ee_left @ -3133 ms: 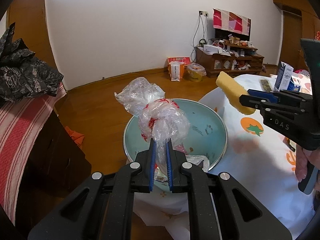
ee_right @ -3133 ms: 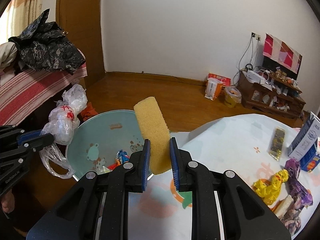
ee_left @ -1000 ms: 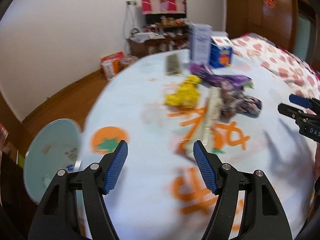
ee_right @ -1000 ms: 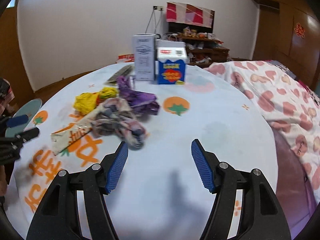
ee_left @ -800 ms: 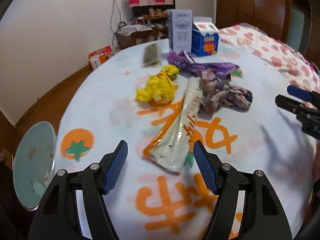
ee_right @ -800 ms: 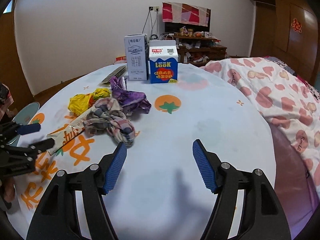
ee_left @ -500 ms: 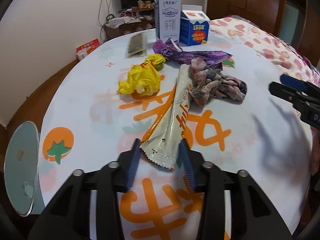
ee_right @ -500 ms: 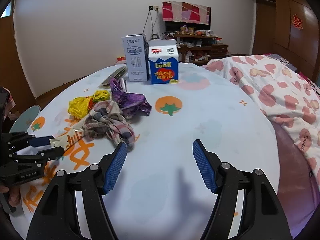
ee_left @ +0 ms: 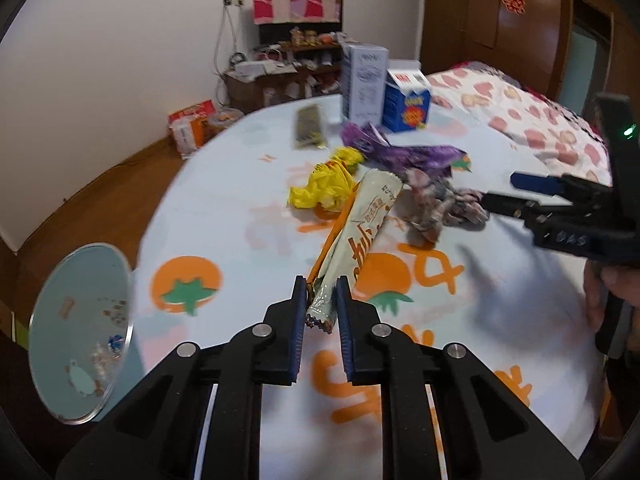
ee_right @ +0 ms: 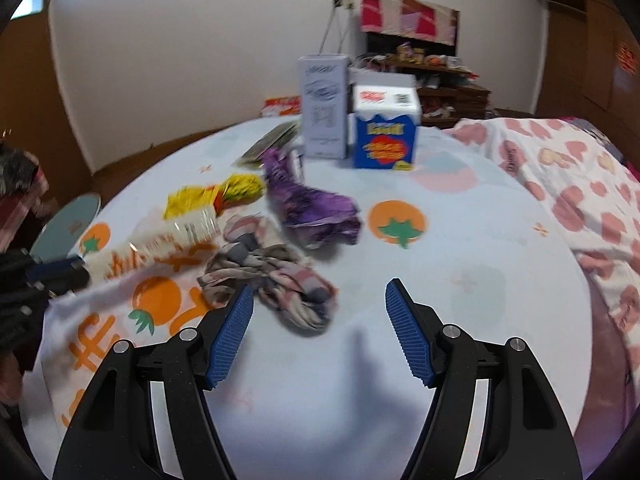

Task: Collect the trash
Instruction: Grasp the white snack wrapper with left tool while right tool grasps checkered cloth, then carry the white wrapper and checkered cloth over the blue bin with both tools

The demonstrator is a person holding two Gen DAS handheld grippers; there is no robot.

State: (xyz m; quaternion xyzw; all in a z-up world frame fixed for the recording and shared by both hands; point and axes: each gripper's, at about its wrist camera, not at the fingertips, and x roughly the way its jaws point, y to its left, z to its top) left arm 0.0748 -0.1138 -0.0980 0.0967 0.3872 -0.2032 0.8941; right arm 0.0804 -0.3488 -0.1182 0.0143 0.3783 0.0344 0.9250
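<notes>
**Left grip on long wrapper, right lining up on cloth wad**

Left gripper: pads pressed in on the near crimped end of the long snack wrapper. Rest of the wrapper lies flat on the tablecloth, far end beside the yellow wrapper. Looks like the pick step, grasp made, lift not yet done.

Right gripper: fingers spread wide, holding nothing, low over the cloth with the crumpled plaid rag just ahead of its left finger.

Trash basin sits off the table edge to the left, some scraps already in it.

Next, my read: lift the wrapper clear, swing left, drop over the basin. It's long and floppy, so the tail may drag the yellow wrapper or purple wrapper. Right needs to move forward and left to straddle the rag before closing. Cartons well behind, not in play.
</notes>
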